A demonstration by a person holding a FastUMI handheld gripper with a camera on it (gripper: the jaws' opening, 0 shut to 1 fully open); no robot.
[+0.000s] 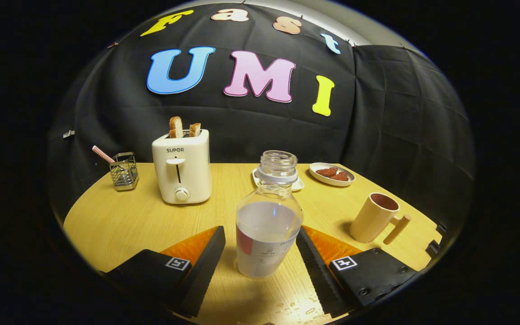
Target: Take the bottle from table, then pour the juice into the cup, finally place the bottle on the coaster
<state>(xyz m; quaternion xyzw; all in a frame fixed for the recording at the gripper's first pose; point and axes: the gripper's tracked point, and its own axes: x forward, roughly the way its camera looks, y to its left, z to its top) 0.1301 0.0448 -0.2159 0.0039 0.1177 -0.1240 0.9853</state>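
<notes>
Gripper (pixel 260 253) spread wide around the uncapped bottle (pixel 267 225) – right finger touching, left apart, nothing clamped. Upright on the table (pixel 120 221), framed for grasping – cup (pixel 374 217) waiting rightward.

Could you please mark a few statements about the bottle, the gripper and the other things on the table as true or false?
1. The bottle stands upright between the gripper fingers, its cap off. True.
2. Both fingers press on the bottle. False: the left finger stands clear of it, so the gripper is open.
3. The cup lies on its side. False: it stands upright, to the right of the bottle.
4. Two slices of toast stick out of the toaster. True.
5. The small plate beyond the bottle is bare. False: it holds reddish pieces of food.
</notes>
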